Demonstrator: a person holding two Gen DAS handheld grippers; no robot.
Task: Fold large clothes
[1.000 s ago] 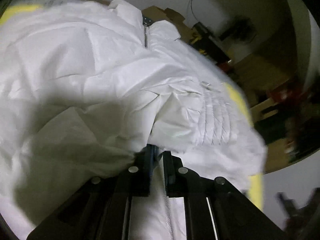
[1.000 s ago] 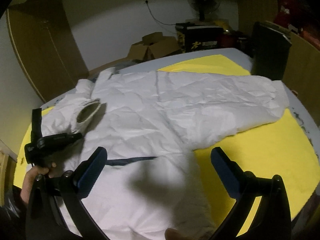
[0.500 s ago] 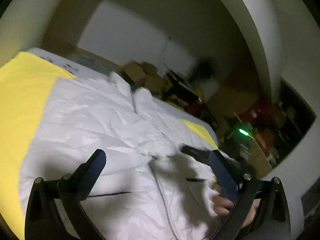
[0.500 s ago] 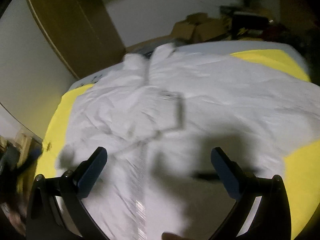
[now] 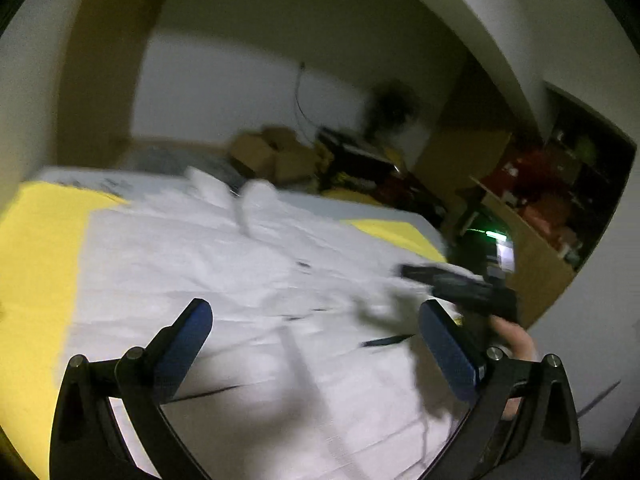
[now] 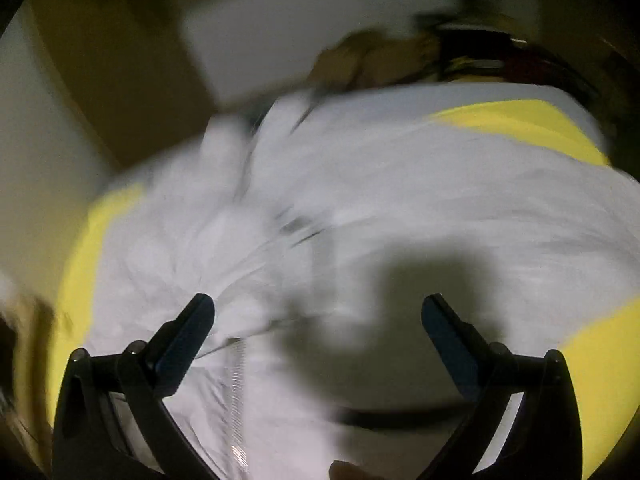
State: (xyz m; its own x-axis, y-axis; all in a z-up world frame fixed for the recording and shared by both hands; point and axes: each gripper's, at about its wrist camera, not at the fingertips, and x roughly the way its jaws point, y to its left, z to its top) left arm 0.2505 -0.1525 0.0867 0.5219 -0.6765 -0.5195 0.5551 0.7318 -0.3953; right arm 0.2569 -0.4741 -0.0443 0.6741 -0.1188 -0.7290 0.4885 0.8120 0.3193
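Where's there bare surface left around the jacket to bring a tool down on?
The yellow cover is bare left of the white jacket, with a smaller strip at the far right. The right wrist view shows another bare patch at near right. The right tool crowds that side.

I can read no text, label or number anywhere here. Both of my views are too blurred and dim for lettering.
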